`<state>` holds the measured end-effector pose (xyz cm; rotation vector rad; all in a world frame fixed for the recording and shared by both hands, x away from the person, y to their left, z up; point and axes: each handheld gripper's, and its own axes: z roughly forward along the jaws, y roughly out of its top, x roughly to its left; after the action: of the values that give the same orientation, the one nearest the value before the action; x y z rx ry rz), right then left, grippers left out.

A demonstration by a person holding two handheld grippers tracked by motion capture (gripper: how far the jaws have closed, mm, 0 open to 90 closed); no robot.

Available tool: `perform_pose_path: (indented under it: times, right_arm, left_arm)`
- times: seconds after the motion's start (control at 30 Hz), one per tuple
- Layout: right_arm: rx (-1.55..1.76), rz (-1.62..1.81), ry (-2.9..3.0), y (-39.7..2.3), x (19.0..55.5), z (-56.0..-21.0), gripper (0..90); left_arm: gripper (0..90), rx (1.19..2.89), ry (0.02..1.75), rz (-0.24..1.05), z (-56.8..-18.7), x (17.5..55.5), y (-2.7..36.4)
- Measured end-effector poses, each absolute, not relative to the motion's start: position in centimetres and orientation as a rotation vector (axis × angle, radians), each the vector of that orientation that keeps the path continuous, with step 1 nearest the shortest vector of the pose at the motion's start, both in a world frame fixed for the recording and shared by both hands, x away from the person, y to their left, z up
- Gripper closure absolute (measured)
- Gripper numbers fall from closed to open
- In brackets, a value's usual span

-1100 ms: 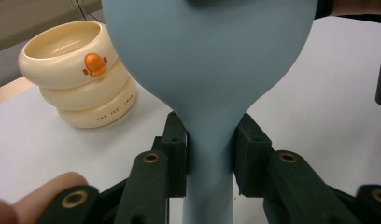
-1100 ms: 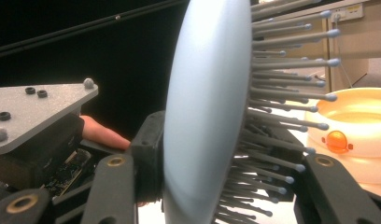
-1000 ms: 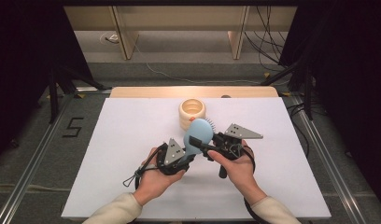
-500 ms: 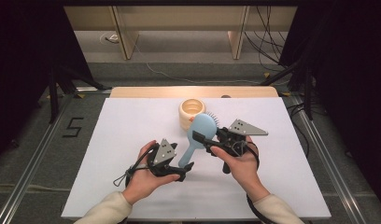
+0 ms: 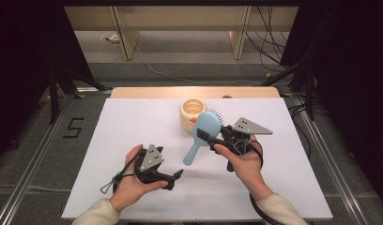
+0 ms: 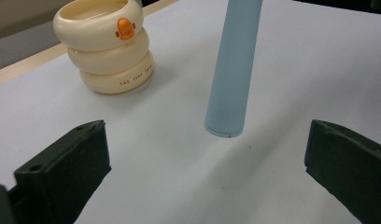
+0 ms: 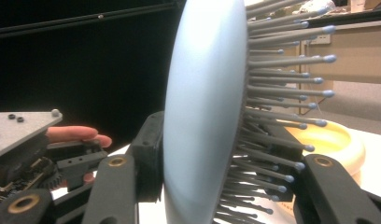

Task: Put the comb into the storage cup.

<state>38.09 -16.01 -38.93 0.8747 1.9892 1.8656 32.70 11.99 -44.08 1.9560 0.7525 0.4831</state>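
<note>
A light blue hairbrush (image 5: pixel 209 123) hangs tilted above the white table, its handle (image 5: pixel 192 154) slanting down toward the left. My right gripper (image 5: pixel 207 137) is shut on the brush head; in the right gripper view the head (image 7: pixel 202 116) sits clamped between the jaws, bristles pointing right. My left gripper (image 5: pixel 174 179) sits low at the front left, apart from the handle. Its jaws have just been opening and stand wide with nothing between them (image 6: pixel 207 182). The handle's end (image 6: pixel 226 93) hangs just ahead of them.
A cream cup of stacked rings with an orange duck bill (image 5: pixel 193 112) (image 6: pixel 109 46) stands on the white sheet (image 5: pixel 133 131) behind the brush. A wooden edge (image 5: pixel 194 92) runs along the back. The left hand's fingers (image 7: pixel 81 134) appear beyond the brush.
The left gripper has let go of the brush handle, opened wide and drawn back toward the front left. The right gripper keeps the brush by its head, hardly moved.
</note>
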Motion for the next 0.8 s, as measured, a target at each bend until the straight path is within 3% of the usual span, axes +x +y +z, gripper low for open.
perform_pose_path:
  times: [0.8]
  right_arm:
    - [0.877,1.828,1.957,-16.6,39.1,-37.8,50.9]
  left_arm:
    - [0.7,1.898,0.759,0.555,-44.4,31.7,14.4]
